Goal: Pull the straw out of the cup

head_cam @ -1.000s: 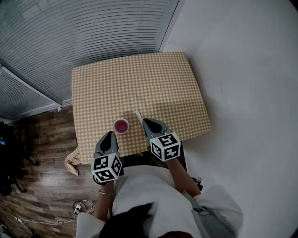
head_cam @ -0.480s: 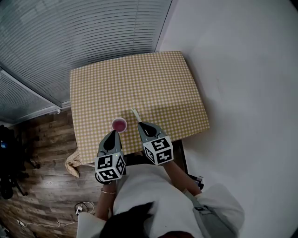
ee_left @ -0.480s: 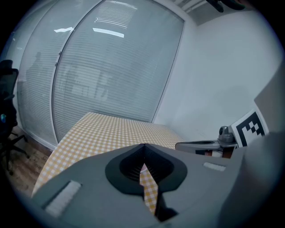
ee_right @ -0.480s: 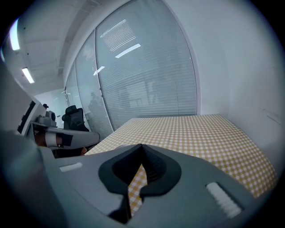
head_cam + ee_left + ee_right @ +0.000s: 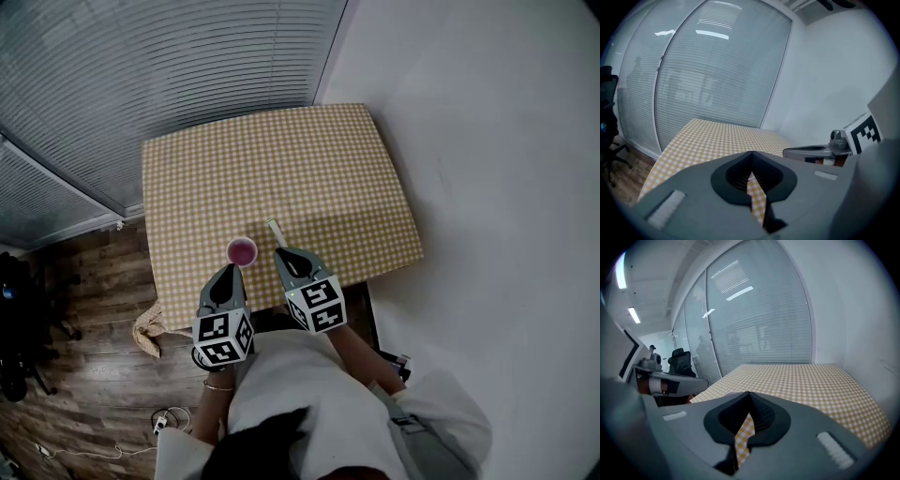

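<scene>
marker cubes (image 5: pixel 222 337): black-and-white square codes, one on each gripper, nearest to the person
left gripper (image 5: pixel 225 273): jaws together, nothing in them; on the near side of the cup, apart from it
right gripper (image 5: pixel 280 253): jaws together, empty; right of cup, tip near the straw
cup (image 5: pixel 242 251): upright, pink liquid, by table's near edge
straw (image 5: pixel 275 230): out of cup, lying just right of it
table (image 5: pixel 281 159): yellow checked cloth, stretches beyond cup

straw (image 5: pixel 274 229) too small to detail, near end hidden behind right tongs (image 5: pixel 279 252), table (image 5: pixel 281 159) front edge partly covered
</scene>
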Action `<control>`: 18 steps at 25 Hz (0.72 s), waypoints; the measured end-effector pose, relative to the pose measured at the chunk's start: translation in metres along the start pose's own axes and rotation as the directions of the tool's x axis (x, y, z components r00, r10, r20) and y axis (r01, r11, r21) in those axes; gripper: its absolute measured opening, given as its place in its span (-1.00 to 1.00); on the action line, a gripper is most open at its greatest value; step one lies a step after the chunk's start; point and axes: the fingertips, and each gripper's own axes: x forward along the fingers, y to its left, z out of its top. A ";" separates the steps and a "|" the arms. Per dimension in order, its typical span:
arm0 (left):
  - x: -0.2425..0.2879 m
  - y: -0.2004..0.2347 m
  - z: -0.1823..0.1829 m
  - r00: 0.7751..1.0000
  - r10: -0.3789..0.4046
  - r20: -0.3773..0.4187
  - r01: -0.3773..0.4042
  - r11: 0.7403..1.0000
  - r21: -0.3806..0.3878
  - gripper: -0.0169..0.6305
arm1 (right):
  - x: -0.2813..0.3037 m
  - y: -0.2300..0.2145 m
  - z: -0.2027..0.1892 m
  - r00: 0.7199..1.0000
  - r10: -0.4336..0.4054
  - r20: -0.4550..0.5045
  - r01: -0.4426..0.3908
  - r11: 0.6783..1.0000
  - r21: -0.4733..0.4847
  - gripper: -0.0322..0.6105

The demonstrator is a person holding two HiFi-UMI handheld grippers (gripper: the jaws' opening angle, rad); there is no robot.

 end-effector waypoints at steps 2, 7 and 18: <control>0.002 0.002 0.000 1.000 0.000 0.001 0.000 1.000 -0.002 -0.89 | 0.003 0.001 0.000 1.000 0.000 -0.001 0.000 1.000 -0.003 -0.88; 0.002 0.004 0.004 1.000 -0.005 0.005 0.005 1.000 -0.005 -0.89 | 0.003 0.003 0.004 1.000 -0.003 -0.001 0.003 1.000 -0.015 -0.88; 0.003 0.007 0.008 1.000 -0.003 0.009 0.003 1.000 -0.004 -0.89 | 0.003 0.001 0.005 1.000 -0.018 -0.009 0.018 1.000 -0.011 -0.88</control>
